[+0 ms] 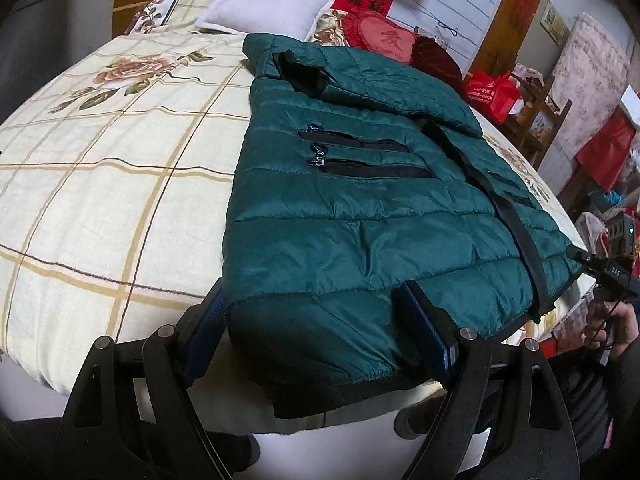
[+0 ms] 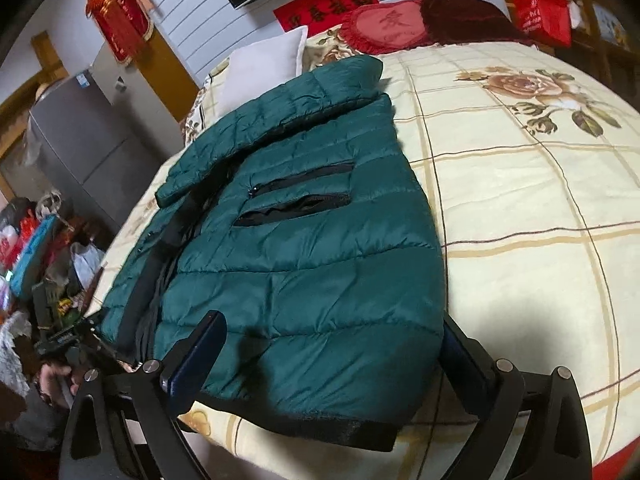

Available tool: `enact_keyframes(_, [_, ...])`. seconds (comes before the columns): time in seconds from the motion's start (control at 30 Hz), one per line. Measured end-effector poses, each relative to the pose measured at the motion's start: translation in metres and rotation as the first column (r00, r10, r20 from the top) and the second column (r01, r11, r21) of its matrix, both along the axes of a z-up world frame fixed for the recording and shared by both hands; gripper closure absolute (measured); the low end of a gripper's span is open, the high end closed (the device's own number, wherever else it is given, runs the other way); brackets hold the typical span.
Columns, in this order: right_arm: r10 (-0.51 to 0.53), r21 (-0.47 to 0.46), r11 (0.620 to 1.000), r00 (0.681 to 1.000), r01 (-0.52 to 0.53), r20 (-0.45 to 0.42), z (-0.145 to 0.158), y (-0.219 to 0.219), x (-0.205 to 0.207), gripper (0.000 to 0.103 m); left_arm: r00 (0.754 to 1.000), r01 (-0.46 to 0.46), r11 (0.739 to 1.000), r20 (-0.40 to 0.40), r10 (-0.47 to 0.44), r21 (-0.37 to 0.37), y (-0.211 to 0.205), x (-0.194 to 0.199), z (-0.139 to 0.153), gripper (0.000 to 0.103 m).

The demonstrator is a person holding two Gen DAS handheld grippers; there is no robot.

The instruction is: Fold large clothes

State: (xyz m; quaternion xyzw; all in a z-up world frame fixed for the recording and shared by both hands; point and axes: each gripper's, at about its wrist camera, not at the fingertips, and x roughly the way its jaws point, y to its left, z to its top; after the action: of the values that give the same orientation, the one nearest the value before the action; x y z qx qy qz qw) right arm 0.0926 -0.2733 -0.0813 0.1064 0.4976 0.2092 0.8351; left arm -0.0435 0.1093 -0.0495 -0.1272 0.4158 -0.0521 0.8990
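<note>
- A big green puffy jacket (image 1: 360, 200) lies flat on the bed (image 1: 100, 200), close to the near edge. One sleeve is laid across its chest, and its black bottom band (image 1: 340, 396) reaches the bed's edge.
- The left gripper (image 1: 316, 332) is wide open. Its two blue pads sit on either side of the jacket's left bottom corner. They do not squeeze it, so it holds nothing.
- The right gripper (image 2: 332, 356) is wide open too. Its pads stand on both sides of the other bottom corner, and it holds nothing.
- The cloth looks shiny and slippery. If the pads close on only a thin bit, the jacket could slide out when it is lifted.
- The jacket is fat and puffy. It may spring open again after a fold.
- If one side goes up faster than the other, the fold could come out crooked.
- The folded sleeve could slip off the chest and hang loose.
- A pad could pinch the bed sheet as well, and pull it up with the jacket.
</note>
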Motion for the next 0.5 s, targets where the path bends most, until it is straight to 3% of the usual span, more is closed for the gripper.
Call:
enact_keyframes(0.17, [0.018, -0.052, 0.999, 1.0, -0.017, 0.022, 0.001, 0.005, -0.0036, 0.002, 1.0, -0.004, 0.999, 0.011, 0.004, -0.039, 0.0037, -0.0046, 0.0001, 0.02])
enact_keyframes(0.5, [0.0, -0.033, 0.999, 0.999, 0.001, 0.036, 0.0001, 0.002, -0.0042, 0.002, 1.0, 0.009, 0.997, 0.005, -0.009, -0.081, 0.0099, -0.0043, 0.0015, 0.02])
